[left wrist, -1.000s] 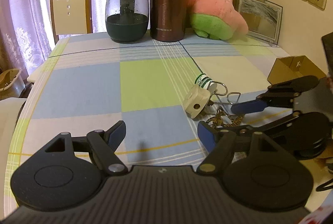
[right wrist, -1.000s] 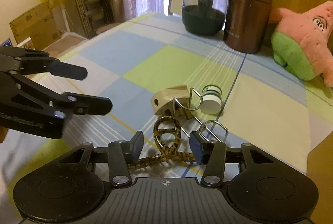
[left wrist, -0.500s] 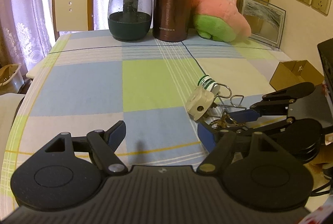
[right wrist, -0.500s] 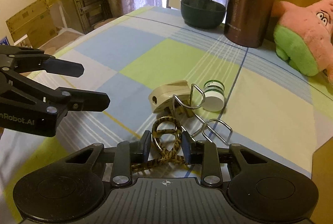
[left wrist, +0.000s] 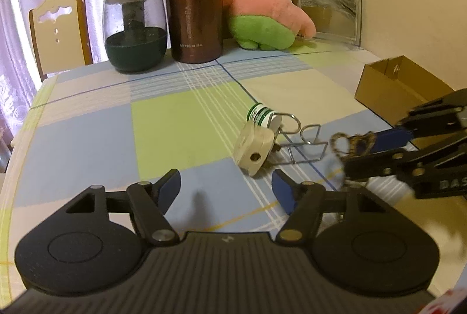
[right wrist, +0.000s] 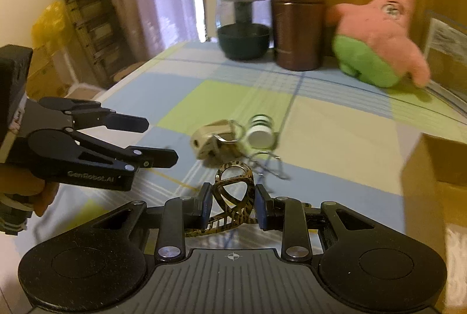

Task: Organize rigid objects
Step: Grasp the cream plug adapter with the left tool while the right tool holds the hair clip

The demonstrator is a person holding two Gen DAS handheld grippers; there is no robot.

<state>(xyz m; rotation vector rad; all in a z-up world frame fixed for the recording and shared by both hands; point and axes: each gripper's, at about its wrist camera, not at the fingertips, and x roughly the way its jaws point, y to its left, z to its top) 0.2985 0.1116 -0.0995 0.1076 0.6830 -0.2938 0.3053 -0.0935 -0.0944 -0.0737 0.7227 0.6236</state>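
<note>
Gripping leopard-print hair clip (right wrist: 233, 191) between right fingers (right wrist: 261, 210), left fingers (left wrist: 167, 188) closing on nothing

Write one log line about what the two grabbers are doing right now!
right gripper: shut on leopard-print clip | left gripper: closing, nothing between | cardboard box: open

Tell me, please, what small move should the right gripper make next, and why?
Probably carry the leopard-patterned hair clip toward the open cardboard box at the table's right edge. The right gripper is shut on the clip, already off the checked tablecloth, while the beige plug, wire holder and small white bottle remain lying there.
</note>
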